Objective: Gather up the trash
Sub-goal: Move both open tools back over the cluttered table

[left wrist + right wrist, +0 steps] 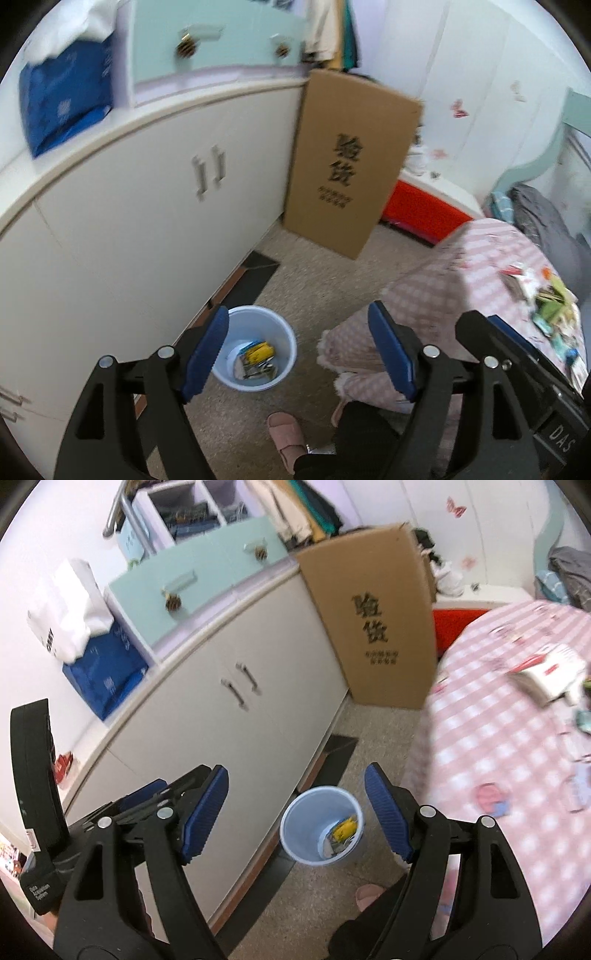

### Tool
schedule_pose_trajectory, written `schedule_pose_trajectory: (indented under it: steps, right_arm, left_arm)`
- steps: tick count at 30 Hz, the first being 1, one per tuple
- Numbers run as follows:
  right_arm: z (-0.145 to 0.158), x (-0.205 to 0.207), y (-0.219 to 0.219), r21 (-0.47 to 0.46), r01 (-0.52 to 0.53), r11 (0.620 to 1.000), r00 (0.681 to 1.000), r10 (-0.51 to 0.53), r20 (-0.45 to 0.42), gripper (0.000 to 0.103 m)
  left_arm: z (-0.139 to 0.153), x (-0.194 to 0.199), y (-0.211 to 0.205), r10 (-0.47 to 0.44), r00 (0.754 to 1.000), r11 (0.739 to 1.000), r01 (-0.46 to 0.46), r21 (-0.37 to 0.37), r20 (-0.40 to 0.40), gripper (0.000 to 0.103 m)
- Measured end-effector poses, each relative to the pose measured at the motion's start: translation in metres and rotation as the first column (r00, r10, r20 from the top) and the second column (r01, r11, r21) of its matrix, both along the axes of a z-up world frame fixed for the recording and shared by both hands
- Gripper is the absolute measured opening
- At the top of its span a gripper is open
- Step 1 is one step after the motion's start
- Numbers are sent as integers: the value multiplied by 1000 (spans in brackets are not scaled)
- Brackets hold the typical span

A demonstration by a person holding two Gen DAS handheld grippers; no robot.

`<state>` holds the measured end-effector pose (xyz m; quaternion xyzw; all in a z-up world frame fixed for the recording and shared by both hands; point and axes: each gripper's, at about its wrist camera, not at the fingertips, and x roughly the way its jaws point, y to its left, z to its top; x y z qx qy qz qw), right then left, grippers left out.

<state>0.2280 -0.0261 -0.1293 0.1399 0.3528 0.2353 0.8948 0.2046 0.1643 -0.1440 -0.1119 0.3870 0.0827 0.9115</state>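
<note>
**Light wrappers left on the bed, bin waiting on the floor**

Both grippers stand wide with nothing between their blue pads: the left gripper [297,354] hangs above the floor with the pale blue bin [258,350] showing between its fingers, and the right gripper [295,814] frames the same bin from a little further right. The bin sits on the speckled floor [314,266], just beside the white cabinet [147,206], and already holds a few pieces, one of them yellow.

The trash still to collect is a loose scatter of wrappers [550,299] on the pink checked bedspread [461,266], at the right of the left wrist view; in the right wrist view a white and red packet [546,675] lies on the far right of the bed, though blur there makes its kind hard to tell.

These pieces look like thin foil and paper: very light, limp, crinkly and somewhat slippery, not fragile. A pinch should take a raised fold or a free edge, not the flat middle, since the soft bedding gives way and the cloth could get caught with it. The packet looks stiffer, so gripping across its narrow side should hold. The bin itself seems to be light, rigid plastic, easy to tip if knocked.
</note>
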Motion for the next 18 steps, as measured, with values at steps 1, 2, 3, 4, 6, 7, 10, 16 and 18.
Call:
schedule_pose_trajectory:
  steps: [1, 2, 3, 4, 6, 7, 10, 16, 18]
  right_arm:
    - [5, -4, -11, -3, 22, 1000, 1000, -22, 14, 76]
    - [8, -7, -19, -8, 37, 999, 999, -37, 22, 77]
    - [12, -12, -34, -18, 65, 998, 997, -64, 37, 78]
    - [15, -16, -44, -27, 83, 996, 996, -81, 47, 78]
    - [20, -25, -76, -60, 144, 988, 987, -140, 74, 79]
    - [22, -30, -92, -86, 171, 982, 983, -163, 86, 79]
    - [21, -38, -132, -159, 230, 960, 971, -216, 100, 79]
    - [7, -55, -225, -274, 346, 897, 938, -333, 94, 79]
    - [0, -58, -251, -289, 379, 879, 925, -371, 84, 79]
  left_arm:
    - [5, -1, -9, -17, 1000, 1000, 17, 4, 9, 77]
    - [9, -2, -18, -34, 999, 999, 34, 6, 18, 78]
    - [14, -4, -31, -61, 998, 998, 61, 9, 29, 78]
    - [17, -3, -42, -79, 996, 997, 79, 14, 34, 79]
    - [24, -3, -67, -125, 991, 992, 124, 27, 45, 80]
    - [26, -1, -77, -144, 988, 989, 142, 29, 48, 80]
    - [31, 0, -112, -209, 977, 978, 208, 29, 49, 81]
    - [26, 7, -187, -338, 941, 941, 338, 24, 18, 82]
    - [22, 11, -213, -385, 923, 923, 385, 14, -4, 82]
